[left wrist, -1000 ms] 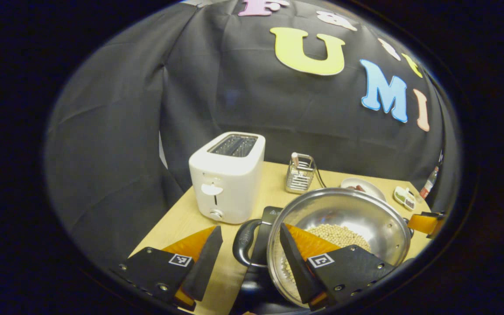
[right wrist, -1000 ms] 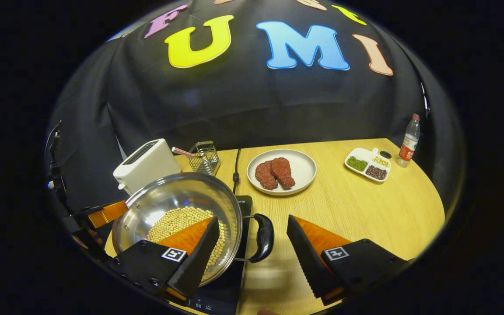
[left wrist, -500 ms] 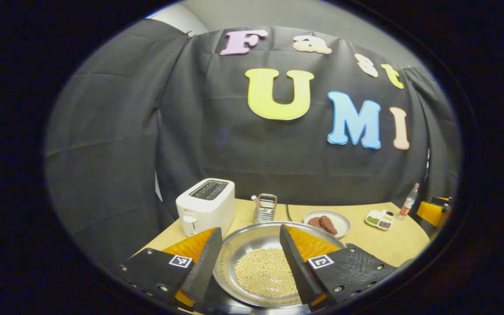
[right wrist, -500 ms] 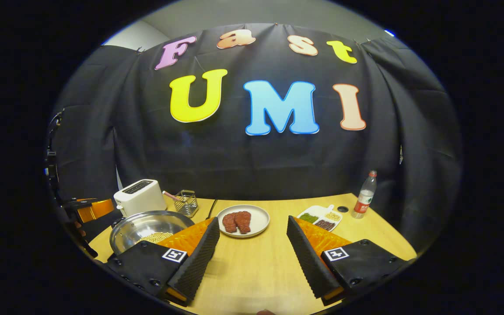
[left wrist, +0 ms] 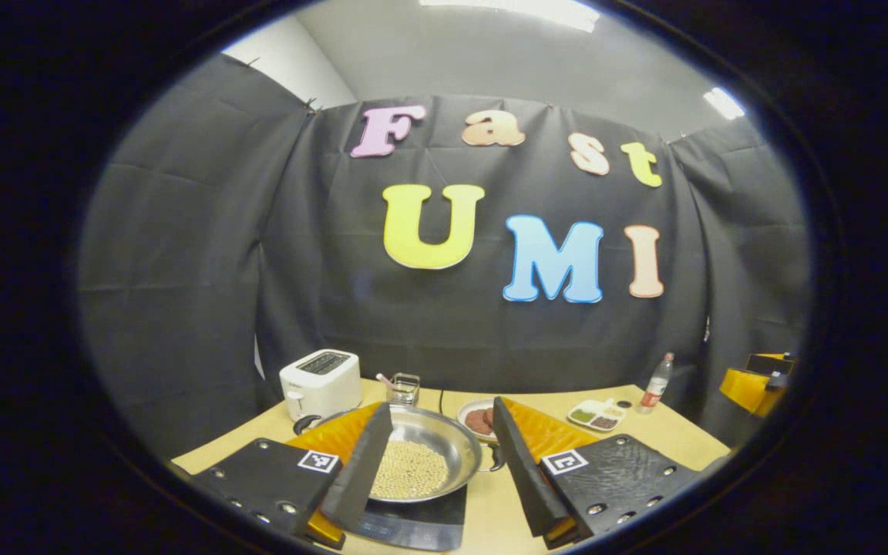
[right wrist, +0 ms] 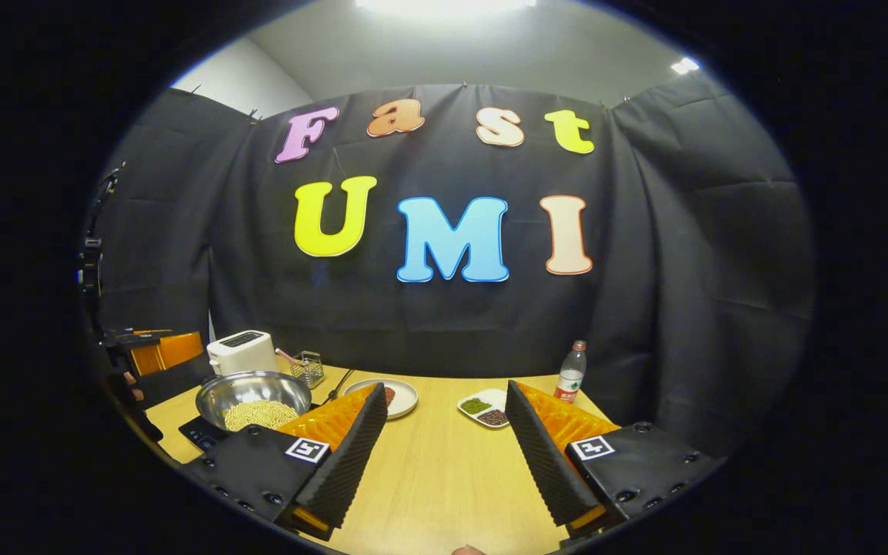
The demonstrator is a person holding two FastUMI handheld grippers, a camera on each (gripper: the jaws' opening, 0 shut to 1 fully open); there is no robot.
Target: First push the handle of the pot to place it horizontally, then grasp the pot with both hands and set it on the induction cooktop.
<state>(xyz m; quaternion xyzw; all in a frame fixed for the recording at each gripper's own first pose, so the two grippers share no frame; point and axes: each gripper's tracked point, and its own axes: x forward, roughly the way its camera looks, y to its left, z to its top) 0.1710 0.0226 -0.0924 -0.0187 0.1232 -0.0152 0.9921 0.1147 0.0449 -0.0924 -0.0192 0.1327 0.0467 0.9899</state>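
Pot [left wrist: 421,459] on the induction cooktop [left wrist: 413,520], low in the left gripper view's centre.

A shiny steel pot, shallow and round, carries a heap of pale beans, with dark handles at its left and right rim. Left gripper [left wrist: 438,466] and right gripper [right wrist: 444,447] both show fingers spread wide, holding nothing. A white toaster [left wrist: 321,383] stands behind on the desk [right wrist: 444,478].

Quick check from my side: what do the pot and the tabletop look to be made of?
Pot: likely stainless steel, polished; its inner wall is silvery and mirrors the light. Its handle looks like dark plastic, though it is too small to be sure. Tabletop: pale wood or wood-look laminate, matte, with faint straight grain.
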